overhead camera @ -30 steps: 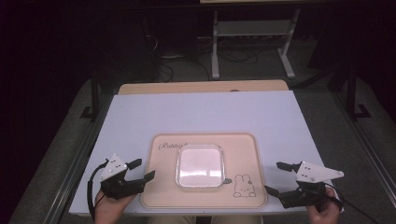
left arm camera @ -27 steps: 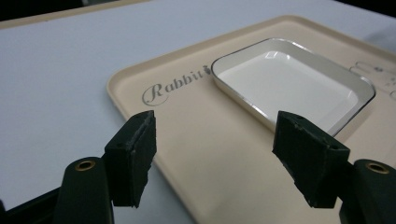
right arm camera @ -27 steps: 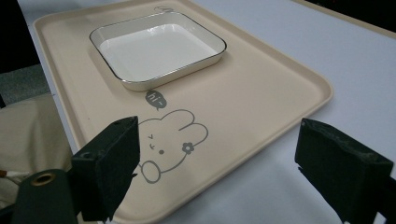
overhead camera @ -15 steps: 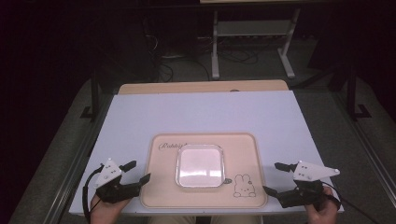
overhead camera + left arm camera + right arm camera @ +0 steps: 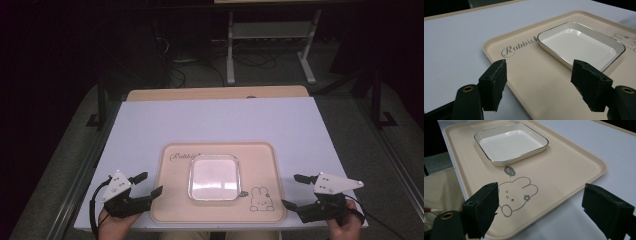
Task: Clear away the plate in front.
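Beige tray [image 5: 260,165] lay on worktop [image 5: 215,125] between left claw [image 5: 148,183] and right claw [image 5: 294,191], both released. Looked stiff, light, slippery; grip short edges. Dish [image 5: 214,177] might slide.

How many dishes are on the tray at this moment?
1. A single white square dish sits on the beige tray, a little left of its middle, between the word Rabbit and the rabbit drawing. Nothing seems hidden.
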{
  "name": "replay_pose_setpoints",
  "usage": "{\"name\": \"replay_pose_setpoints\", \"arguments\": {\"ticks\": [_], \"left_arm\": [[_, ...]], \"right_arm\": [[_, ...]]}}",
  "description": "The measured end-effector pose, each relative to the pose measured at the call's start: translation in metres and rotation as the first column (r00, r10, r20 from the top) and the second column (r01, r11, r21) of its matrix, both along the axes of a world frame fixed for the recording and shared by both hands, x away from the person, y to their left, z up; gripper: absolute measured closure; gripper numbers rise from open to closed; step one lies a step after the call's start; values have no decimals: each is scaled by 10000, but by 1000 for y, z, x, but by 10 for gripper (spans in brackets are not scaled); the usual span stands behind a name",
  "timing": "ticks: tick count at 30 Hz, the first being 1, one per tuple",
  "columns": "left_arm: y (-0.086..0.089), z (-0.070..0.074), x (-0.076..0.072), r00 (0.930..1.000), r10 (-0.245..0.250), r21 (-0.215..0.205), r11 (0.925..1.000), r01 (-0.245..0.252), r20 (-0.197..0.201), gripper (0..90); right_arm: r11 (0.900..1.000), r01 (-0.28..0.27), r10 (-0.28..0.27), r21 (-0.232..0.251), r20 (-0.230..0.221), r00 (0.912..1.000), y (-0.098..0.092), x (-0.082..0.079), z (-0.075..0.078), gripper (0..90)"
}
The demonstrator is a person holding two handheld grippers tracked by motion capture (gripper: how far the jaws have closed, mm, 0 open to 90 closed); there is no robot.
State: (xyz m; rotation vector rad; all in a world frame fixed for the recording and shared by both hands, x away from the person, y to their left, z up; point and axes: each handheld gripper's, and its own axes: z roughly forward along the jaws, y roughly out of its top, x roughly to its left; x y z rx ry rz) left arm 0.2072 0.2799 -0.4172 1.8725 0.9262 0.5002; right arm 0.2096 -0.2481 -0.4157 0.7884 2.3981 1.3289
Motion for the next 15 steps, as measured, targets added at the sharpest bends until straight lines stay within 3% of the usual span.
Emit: {"name": "replay_pose_setpoints", "arguments": {"ticks": [15], "left_arm": [[2, -2, 2, 9998, -173, 96, 9998, 173, 55, 283]], "right_arm": [[10000, -83, 83, -50, 17, 10000, 1, 0, 0, 132]]}}
